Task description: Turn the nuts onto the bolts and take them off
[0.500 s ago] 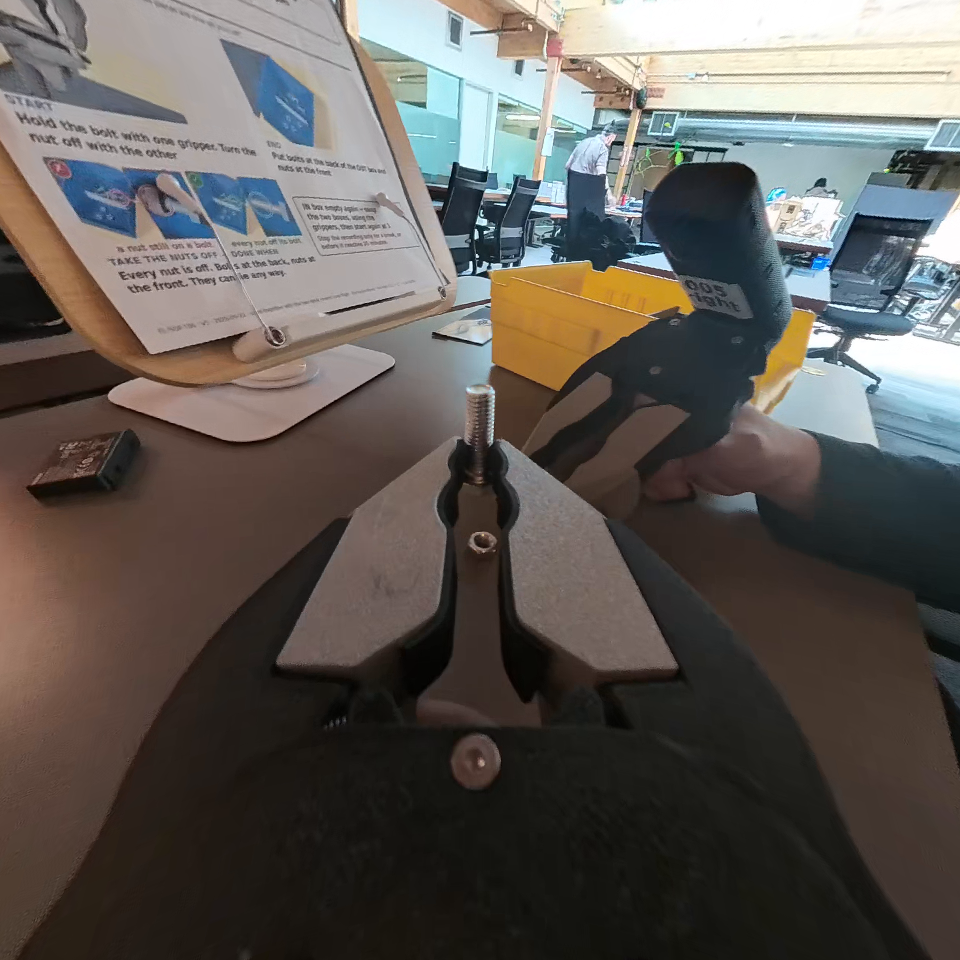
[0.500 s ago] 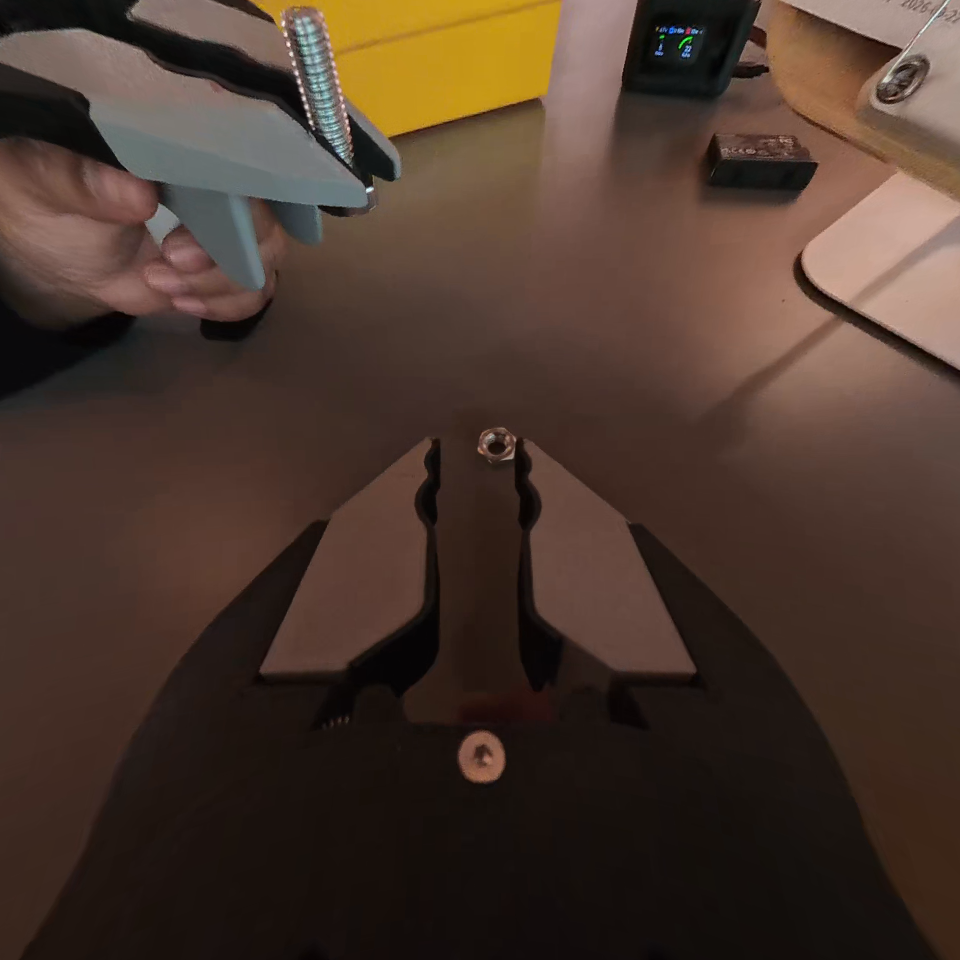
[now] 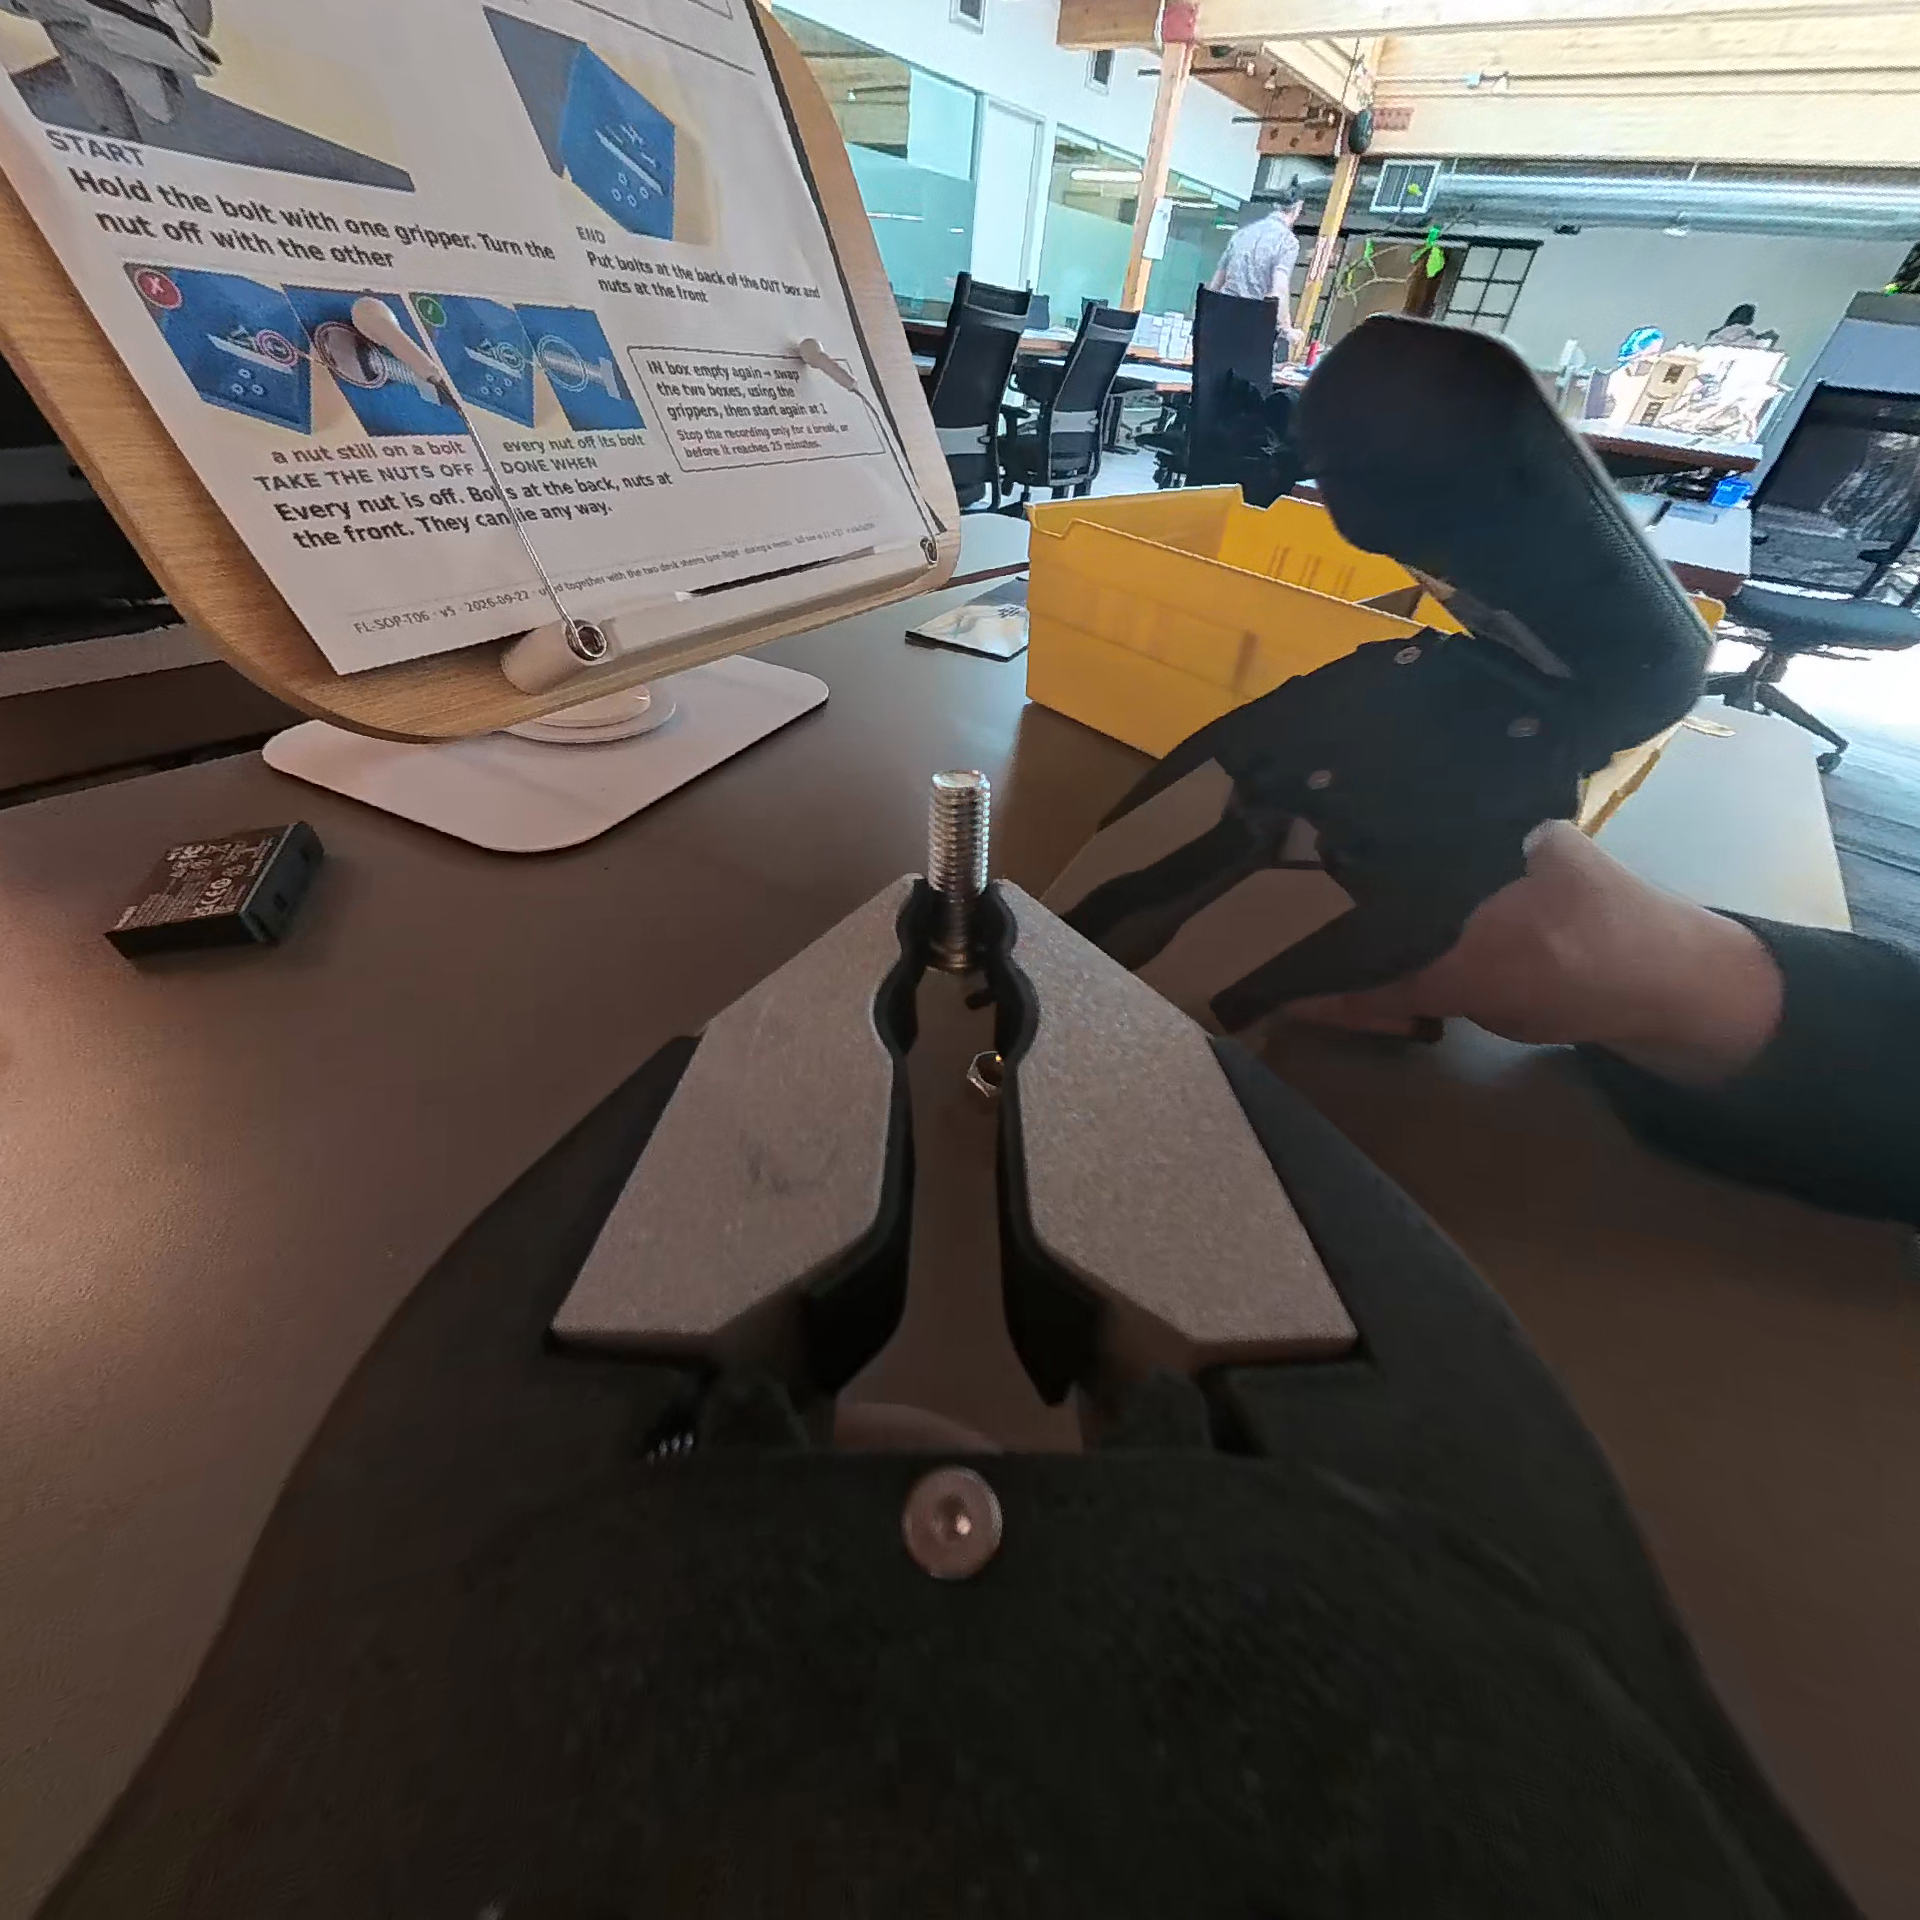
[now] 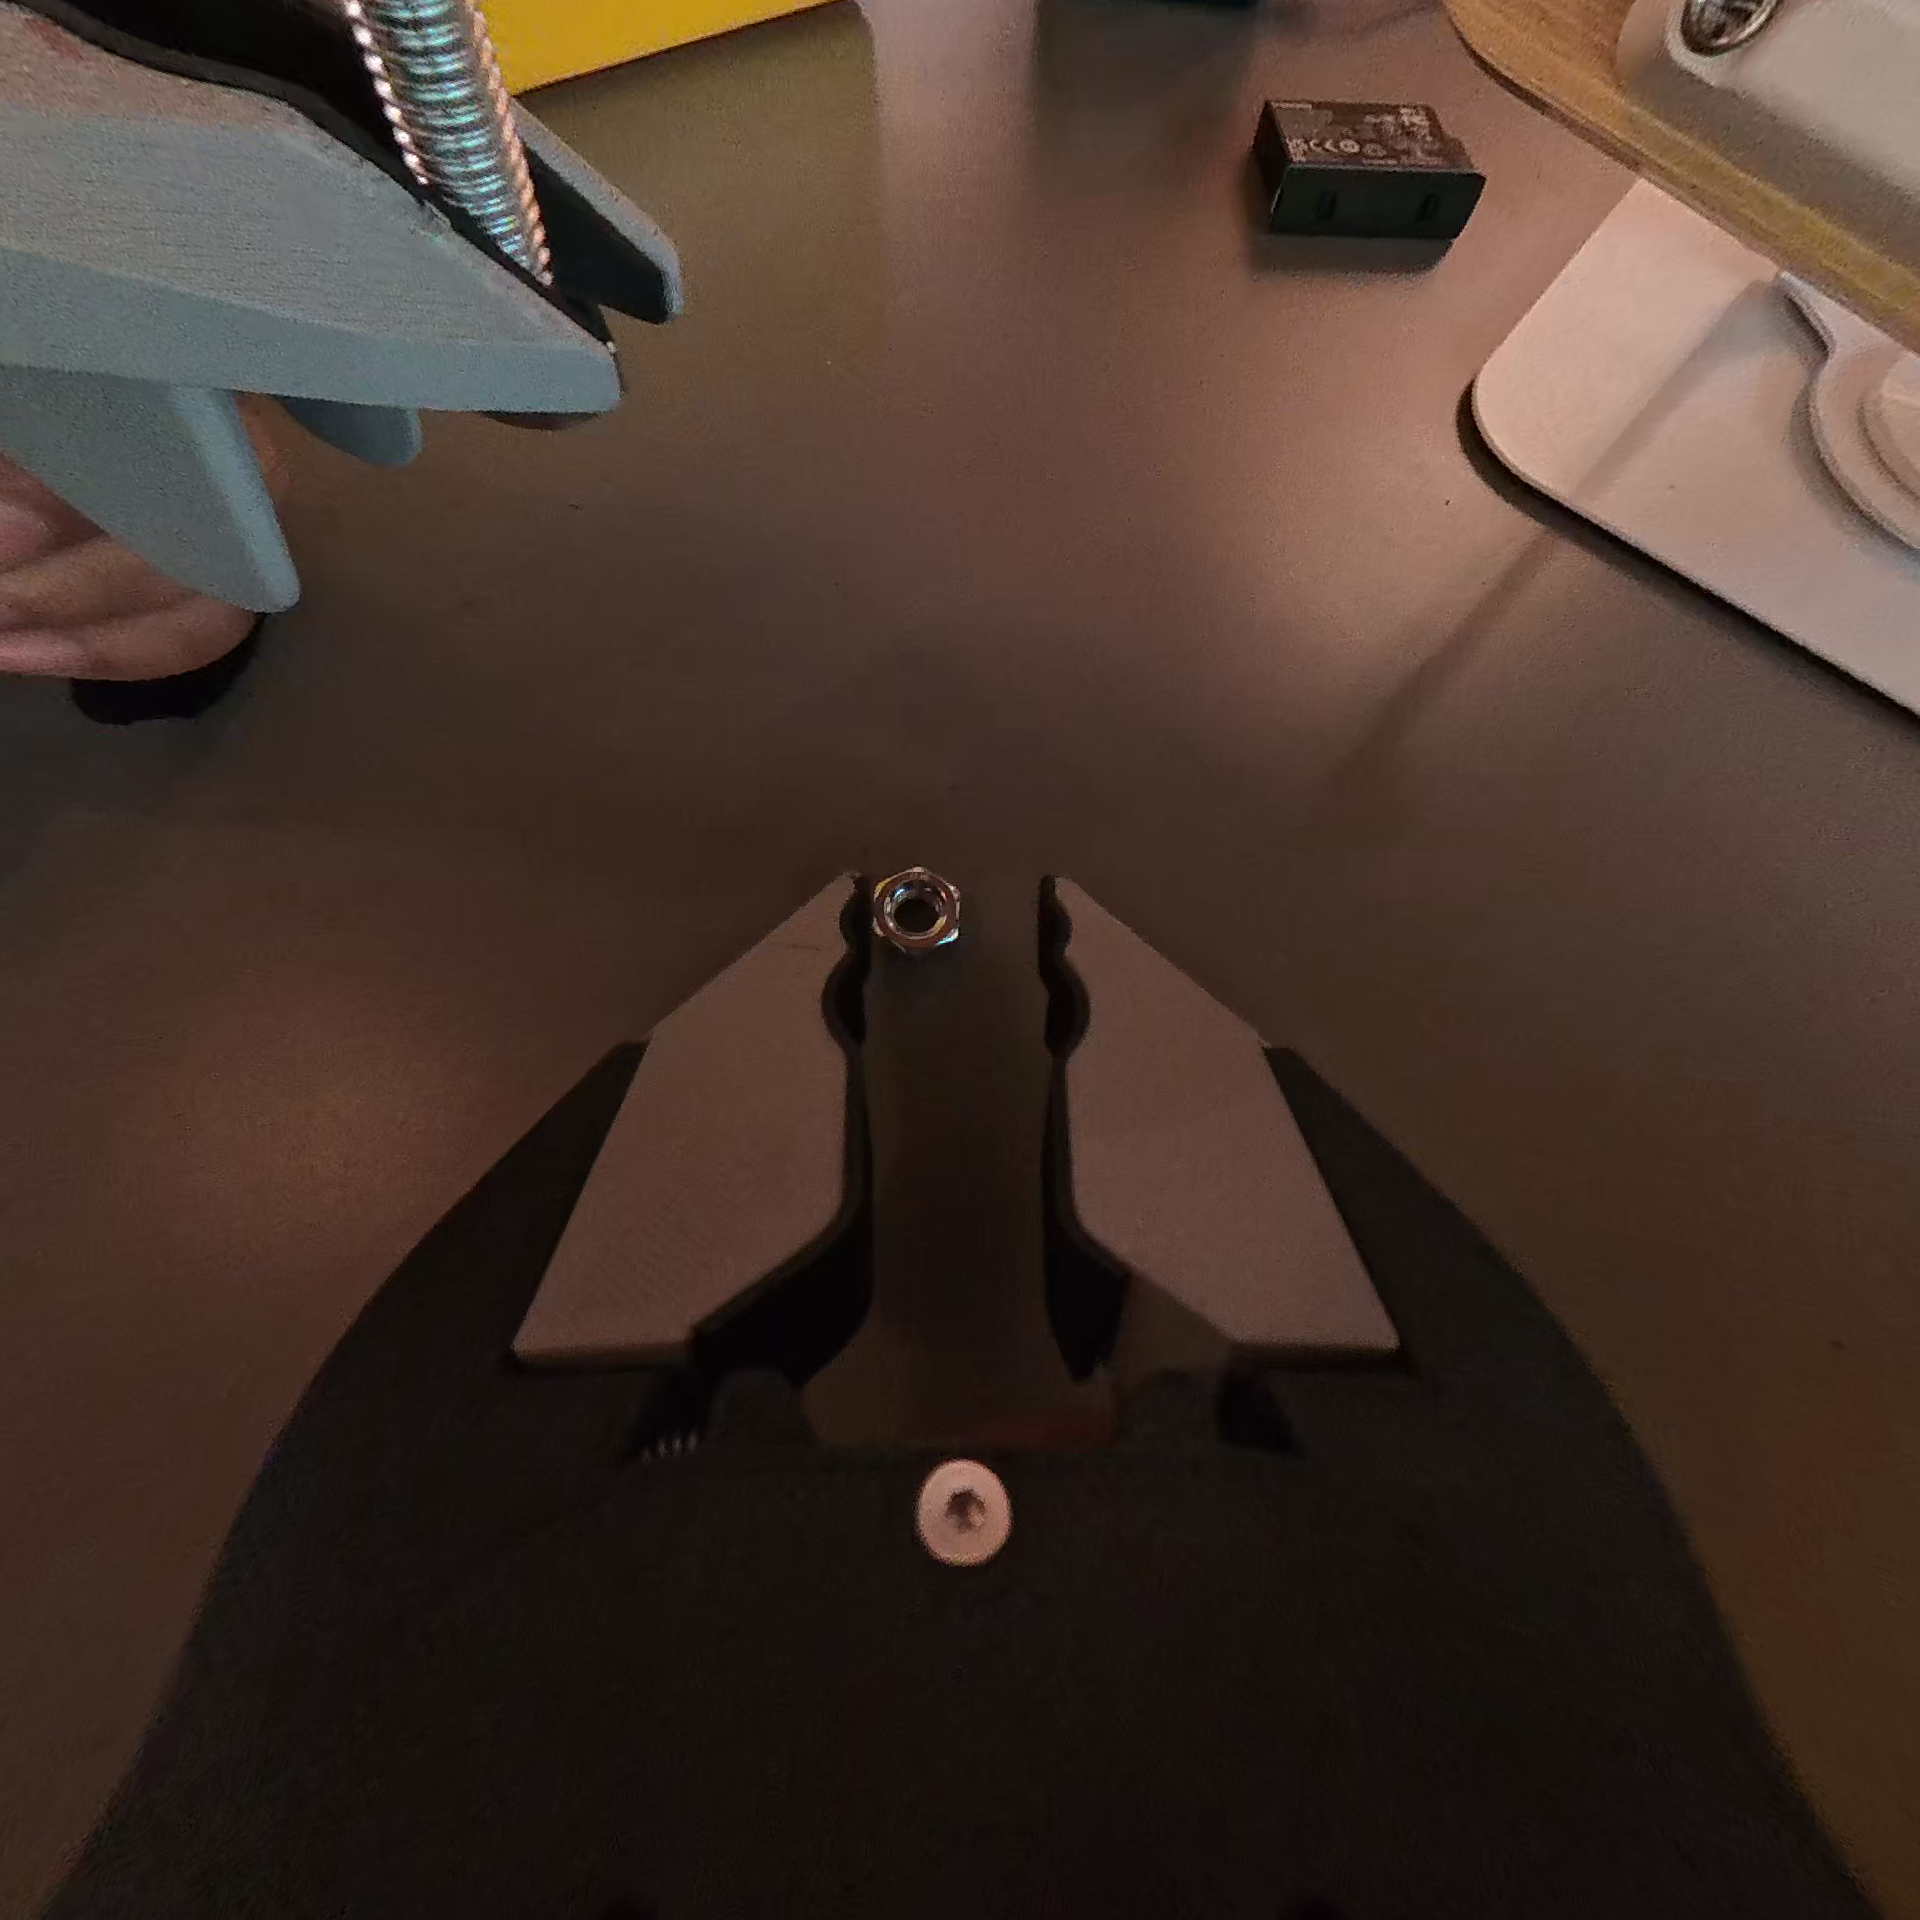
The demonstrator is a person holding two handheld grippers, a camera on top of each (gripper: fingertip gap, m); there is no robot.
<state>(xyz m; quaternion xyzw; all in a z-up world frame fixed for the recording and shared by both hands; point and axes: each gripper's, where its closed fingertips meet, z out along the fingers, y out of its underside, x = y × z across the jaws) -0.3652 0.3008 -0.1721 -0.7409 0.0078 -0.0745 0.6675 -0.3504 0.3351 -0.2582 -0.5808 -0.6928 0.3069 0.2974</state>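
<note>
The little hex nut is lying flat on the smooth dark brown table, shiny steel with the threaded hole facing up, sitting right between the tips of the right gripper and hugging the left finger's side. That gripper's jaws are spread apart, wider than half a second ago, with nothing in them. Its fingers are flat grey textured wedges with scalloped black inner edges.

The left gripper is pinching the threaded steel bolt upright near its lower end, most of the thread sticking up; I think the head is below the fingertips, but it's hidden. It's looming closer in the right wrist view than before.

Farther out, a small black rectangular battery-looking block and a yellow plastic bin are sitting on the table.
</note>
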